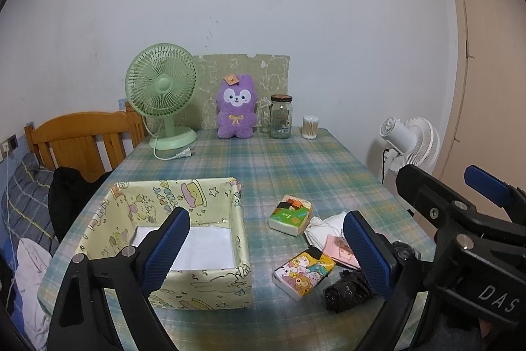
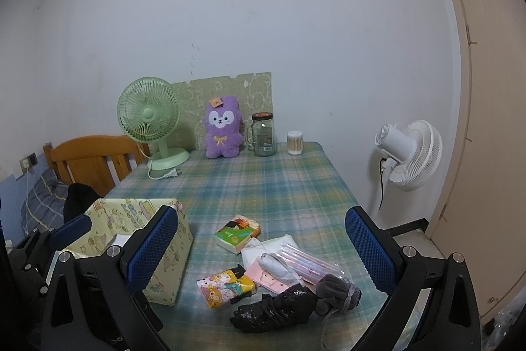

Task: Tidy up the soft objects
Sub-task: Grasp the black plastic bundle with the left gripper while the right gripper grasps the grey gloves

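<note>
Left claw (image 1: 266, 255) and right claw (image 2: 263, 252) both apart, empty, above the tissue packs (image 2: 226, 285); box (image 1: 210, 285) alongside

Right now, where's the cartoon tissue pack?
In both views the cartoon tissue pack lies on the table's near edge, right of the fabric box and left of the black bundle.

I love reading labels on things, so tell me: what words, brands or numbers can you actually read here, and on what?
"DAS": white letters on the black body of the right gripper, seen from the left wrist; cut off at the frame edge.
Storage box: pastel lettering, too distorted to read.
Green tissue pack: print too small.
Cartoon tissue pack: pictures only, no legible text.
Glass jar: label blurred.
</note>
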`<act>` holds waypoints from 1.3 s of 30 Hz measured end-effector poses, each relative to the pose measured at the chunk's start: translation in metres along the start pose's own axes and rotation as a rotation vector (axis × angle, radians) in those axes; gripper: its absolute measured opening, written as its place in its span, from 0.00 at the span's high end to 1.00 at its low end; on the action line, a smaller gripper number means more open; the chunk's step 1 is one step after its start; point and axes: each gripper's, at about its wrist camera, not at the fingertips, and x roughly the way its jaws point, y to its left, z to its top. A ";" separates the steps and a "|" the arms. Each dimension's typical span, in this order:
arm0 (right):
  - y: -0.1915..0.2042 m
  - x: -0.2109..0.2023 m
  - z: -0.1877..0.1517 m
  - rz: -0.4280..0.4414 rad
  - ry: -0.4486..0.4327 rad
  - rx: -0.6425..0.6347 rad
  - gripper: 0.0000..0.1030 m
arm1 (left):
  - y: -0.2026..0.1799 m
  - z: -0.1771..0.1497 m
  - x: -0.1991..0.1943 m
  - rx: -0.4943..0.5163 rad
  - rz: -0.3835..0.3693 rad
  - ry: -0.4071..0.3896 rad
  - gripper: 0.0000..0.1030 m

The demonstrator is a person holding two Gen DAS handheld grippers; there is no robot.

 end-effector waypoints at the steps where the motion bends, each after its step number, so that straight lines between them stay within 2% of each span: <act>1: 0.000 0.002 -0.002 -0.001 0.004 -0.004 0.03 | -0.001 -0.001 0.001 -0.001 -0.004 0.000 0.07; 18: -0.022 0.026 -0.039 0.011 0.078 -0.009 0.07 | -0.025 -0.035 0.032 0.015 -0.074 0.082 0.10; 22: -0.028 0.033 -0.049 0.017 0.116 0.006 0.08 | -0.031 -0.046 0.036 0.001 -0.073 0.073 0.10; 32: -0.044 0.043 -0.075 -0.002 0.161 0.042 0.13 | -0.057 -0.066 0.051 0.060 -0.112 0.141 0.11; 39: -0.059 0.053 -0.088 -0.016 0.188 0.071 0.16 | -0.071 -0.076 0.062 0.071 -0.141 0.161 0.14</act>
